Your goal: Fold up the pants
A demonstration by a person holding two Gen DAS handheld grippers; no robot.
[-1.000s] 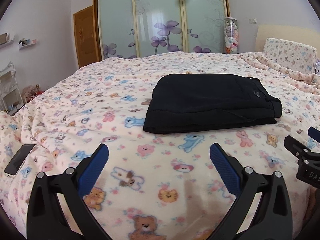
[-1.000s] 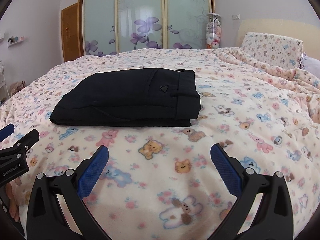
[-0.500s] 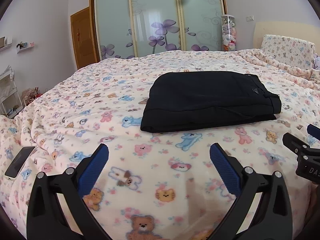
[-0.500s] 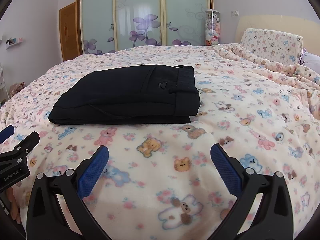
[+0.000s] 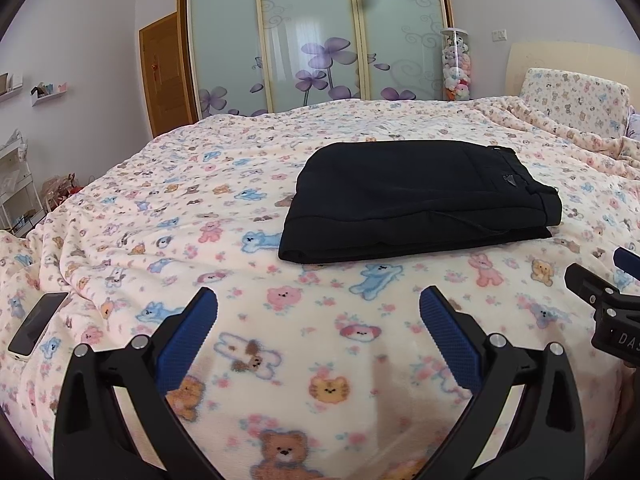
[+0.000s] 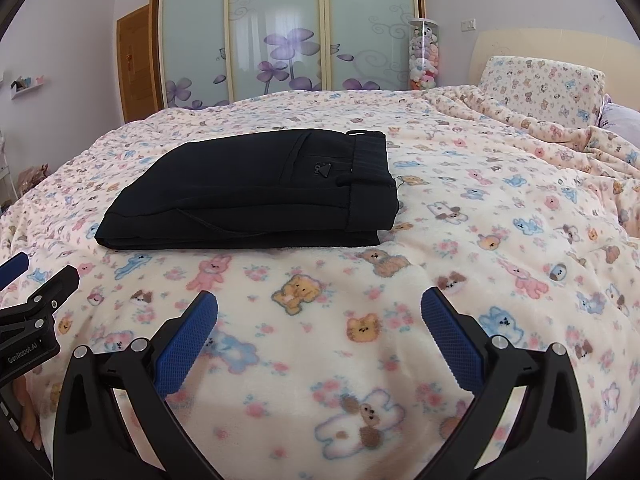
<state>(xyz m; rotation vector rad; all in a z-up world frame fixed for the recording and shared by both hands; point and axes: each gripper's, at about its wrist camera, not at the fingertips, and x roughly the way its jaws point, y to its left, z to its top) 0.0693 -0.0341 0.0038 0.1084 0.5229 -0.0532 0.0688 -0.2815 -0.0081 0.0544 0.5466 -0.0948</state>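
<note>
We held the left gripper and the right gripper above the near part of the bed, each with its blue-padded fingers spread wide and nothing between them. The black pants lay folded into a flat rectangle toward the middle of the bed's animal-print blanket, waistband turned to the headboard side, well apart from both grippers. A phone rested near the bed's left edge.
</note>
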